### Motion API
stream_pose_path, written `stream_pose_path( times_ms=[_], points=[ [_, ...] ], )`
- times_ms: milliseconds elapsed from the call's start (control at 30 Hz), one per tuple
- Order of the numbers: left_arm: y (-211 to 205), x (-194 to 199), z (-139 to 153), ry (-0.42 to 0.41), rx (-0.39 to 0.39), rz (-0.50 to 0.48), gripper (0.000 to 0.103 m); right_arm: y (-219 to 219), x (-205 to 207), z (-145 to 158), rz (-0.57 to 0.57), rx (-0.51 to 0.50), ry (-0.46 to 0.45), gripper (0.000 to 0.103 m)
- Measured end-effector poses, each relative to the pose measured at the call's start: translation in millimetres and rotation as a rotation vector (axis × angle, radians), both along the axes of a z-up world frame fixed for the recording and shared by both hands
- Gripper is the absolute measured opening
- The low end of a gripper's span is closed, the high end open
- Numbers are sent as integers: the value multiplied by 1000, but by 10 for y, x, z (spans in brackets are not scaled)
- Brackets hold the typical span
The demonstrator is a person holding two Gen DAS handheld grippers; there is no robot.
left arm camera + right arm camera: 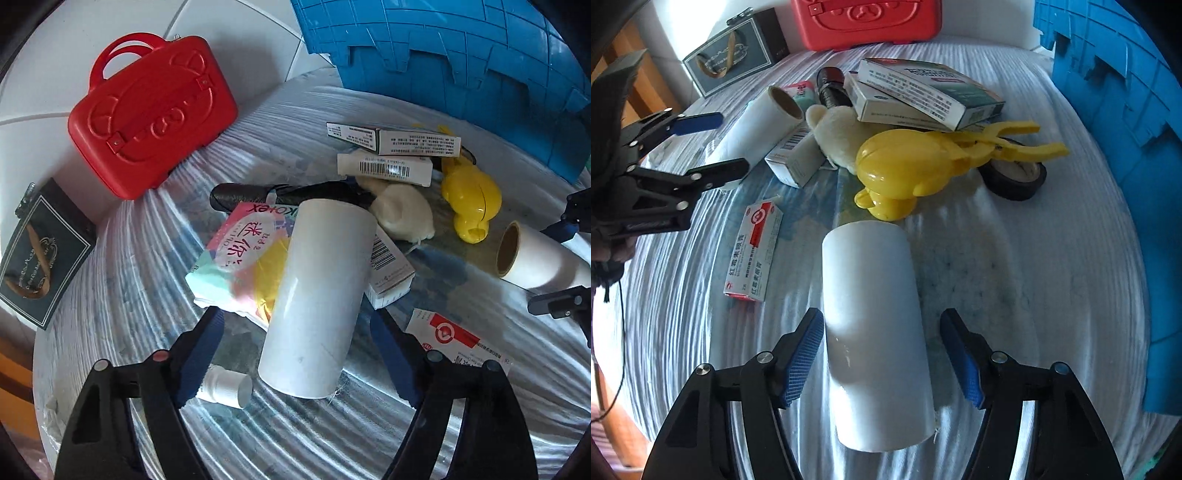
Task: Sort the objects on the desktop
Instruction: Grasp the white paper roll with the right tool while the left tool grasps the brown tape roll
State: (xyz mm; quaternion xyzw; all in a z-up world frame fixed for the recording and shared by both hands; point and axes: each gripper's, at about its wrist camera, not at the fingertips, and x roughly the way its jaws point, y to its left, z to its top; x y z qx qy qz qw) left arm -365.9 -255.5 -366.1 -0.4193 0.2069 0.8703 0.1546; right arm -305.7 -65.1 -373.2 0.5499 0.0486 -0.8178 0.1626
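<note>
Left gripper (295, 354): fingers spread, straddling a white roll (314, 299) that lies between them without visible contact on either pad; the roll's far end rests on a pink Kotex pack (236, 254). A small white bottle (225, 386) lies just beside the left finger.

Right gripper (882, 358): fingers spread around a second white roll (875, 332) lying on the worktop (1015, 280); left pad touching or nearly so, cannot tell; right pad apart from it.

Beside this roll, a red-and-white ointment box (753, 251). Beyond it, a yellow duck-shaped clamp (908, 166), a cream plush toy (834, 133) and a black tape ring (1015, 177). Two stacked medicine boxes (923, 92) sit behind the clamp.

Farthest: red case (868, 22), dark gift bag (735, 55), blue crate (1115, 122) at the right edge
</note>
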Motion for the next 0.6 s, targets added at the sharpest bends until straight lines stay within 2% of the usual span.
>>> stream_pose_path(
  times_ms=[67, 133, 200, 333, 433, 600],
  points=[
    [-25, -12, -32, -9, 21, -5, 79, -12, -6, -12, 8, 11, 1, 64],
    [-43, -26, -75, -27, 28, -15, 58, -34, -1, -9, 9, 36, 0, 61],
    [-57, -29, -89, -47, 46, -30, 50, -68, 24, -13, 16, 83, 2, 57],
    [-85, 9, -90, -45, 63, -19, 50, -81, 86, 2, 14, 107, 10, 47],
    [-111, 116, -45, -41, 82, 4, 49, -111, 116, 12, 11, 128, 23, 46],
    [-121, 365, 124, -9, 89, 12, 45, -10, 210, 165, -23, 64, 45, 46]
  ],
)
